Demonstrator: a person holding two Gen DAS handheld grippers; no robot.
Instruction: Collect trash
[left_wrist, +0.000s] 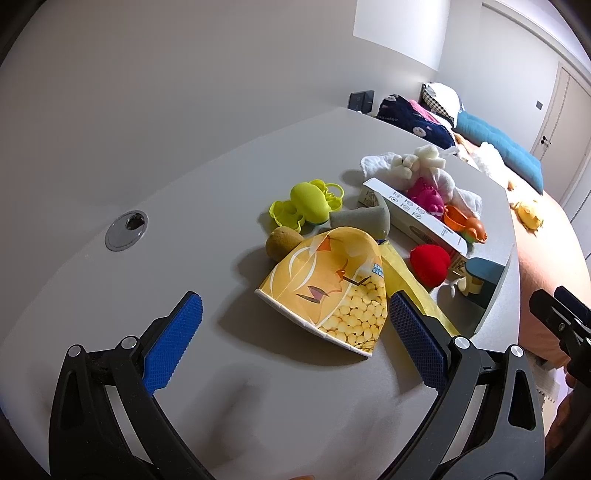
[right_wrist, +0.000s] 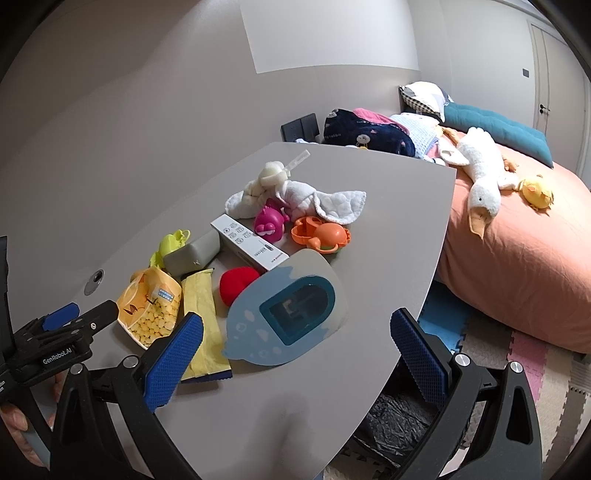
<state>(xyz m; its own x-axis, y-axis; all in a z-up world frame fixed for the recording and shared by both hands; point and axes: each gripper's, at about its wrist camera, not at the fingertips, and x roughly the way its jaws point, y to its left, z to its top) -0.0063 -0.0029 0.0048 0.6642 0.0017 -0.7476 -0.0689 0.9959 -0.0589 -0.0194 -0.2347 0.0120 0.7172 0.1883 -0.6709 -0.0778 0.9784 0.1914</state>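
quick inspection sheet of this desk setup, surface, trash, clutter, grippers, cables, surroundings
surface: grey table with a metal grommet hole; crowded toward its far end.
job's things: flattened yellow paper cup lying on its side, yellow wrapper beside it, white carton behind.
clutter: green toy, pink toy, orange toy, red ball, kiwi, grey sponge, white cloth, blue card.
grippers: left gripper open, facing the cup, not touching; right gripper open over the card, holding nothing.
cables: nothing seen.
surroundings: bed with a goose plush; black bag below the table edge.
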